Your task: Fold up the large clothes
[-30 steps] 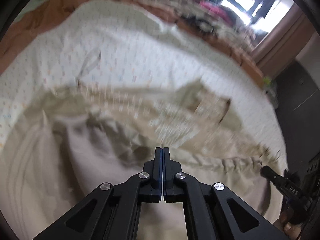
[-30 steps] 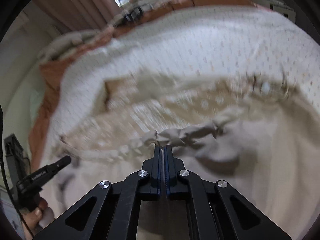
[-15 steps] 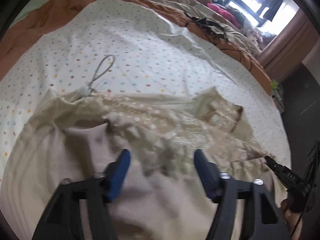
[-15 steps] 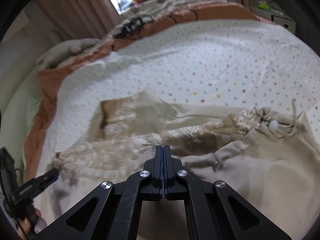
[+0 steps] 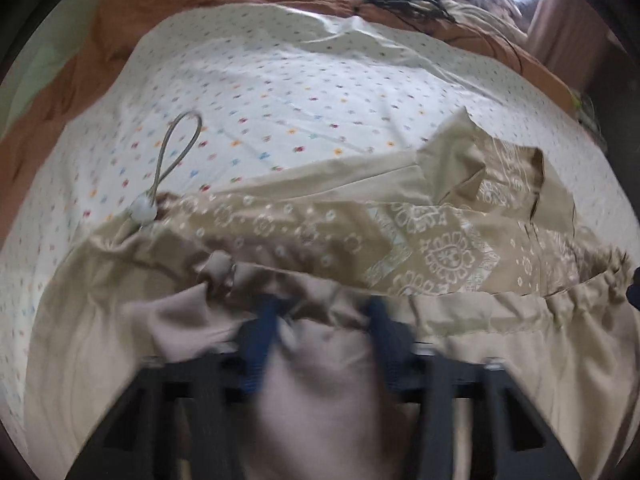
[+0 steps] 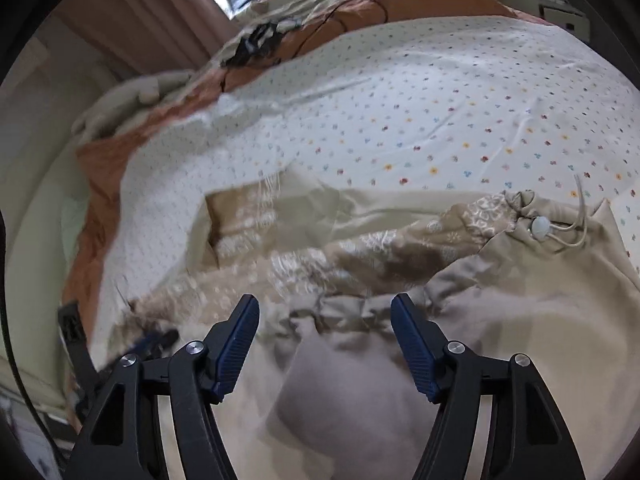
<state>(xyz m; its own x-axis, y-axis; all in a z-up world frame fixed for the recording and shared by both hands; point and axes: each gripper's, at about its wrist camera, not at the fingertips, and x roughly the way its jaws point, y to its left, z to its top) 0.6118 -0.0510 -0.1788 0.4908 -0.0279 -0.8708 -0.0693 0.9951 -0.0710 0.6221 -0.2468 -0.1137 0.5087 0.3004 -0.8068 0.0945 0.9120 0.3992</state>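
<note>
A large beige garment (image 5: 440, 240) with a paisley-printed inner side lies spread on the dotted bed sheet (image 5: 300, 92). Its drawstring with a white toggle (image 5: 143, 210) loops out at the left. My left gripper (image 5: 320, 312) is low on the cloth, blurred. Its jaws are closing, with a mound of beige fabric bunched between the blue pads. In the right wrist view the garment (image 6: 520, 320) fills the lower half and the toggle (image 6: 540, 227) sits at the right. My right gripper (image 6: 324, 308) hovers over the gathered elastic hem; its jaws are opening and the pads stand clear of the cloth.
An orange blanket (image 5: 120, 20) borders the sheet at the far side, with black cables (image 5: 400, 0) lying on it. Curtains (image 6: 152, 12) and a pile of clothes stand behind the bed. The other gripper's dark tip (image 6: 152, 340) shows low left in the right wrist view.
Both grippers were shut on the gathered hem a second ago. The left opened wide, sank onto the cloth and now narrows. The right has just let go and opened. The garment now lies flat.
</note>
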